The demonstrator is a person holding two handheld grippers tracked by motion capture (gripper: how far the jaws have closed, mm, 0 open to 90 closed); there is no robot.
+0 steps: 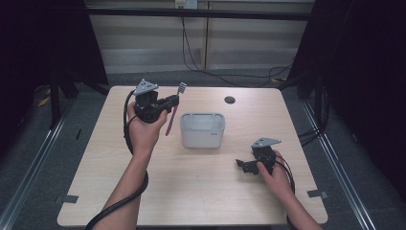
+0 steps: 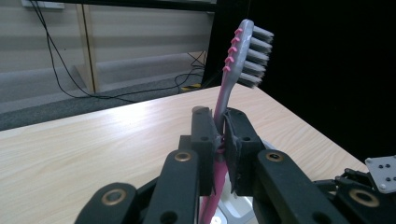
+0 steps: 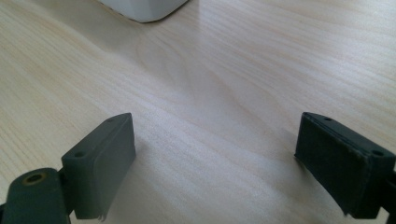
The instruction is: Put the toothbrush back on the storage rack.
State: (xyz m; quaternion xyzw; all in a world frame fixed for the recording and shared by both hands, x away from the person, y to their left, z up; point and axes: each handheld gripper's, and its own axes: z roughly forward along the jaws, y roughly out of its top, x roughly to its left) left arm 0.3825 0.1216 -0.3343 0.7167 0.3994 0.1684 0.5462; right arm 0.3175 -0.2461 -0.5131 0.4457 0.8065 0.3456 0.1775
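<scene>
A pink and grey toothbrush [image 1: 174, 110] is clamped in my left gripper [image 1: 171, 102], held up above the table to the left of the white rectangular container [image 1: 202, 129]. In the left gripper view the toothbrush [image 2: 233, 74] stands upright between the jaws of my left gripper [image 2: 219, 140], grey bristles at the top facing right, pink handle running down below the pads. My right gripper [image 1: 241, 166] rests low on the table at the front right, pointing left. In the right gripper view my right gripper [image 3: 215, 154] has its jaws wide apart over bare wood.
The light wooden table [image 1: 201, 191] has a dark round grommet hole [image 1: 230, 99] near its back edge. A corner of the white container [image 3: 140, 9] lies ahead of my right gripper. Cables trail on the floor behind the table, and dark curtains hang at both sides.
</scene>
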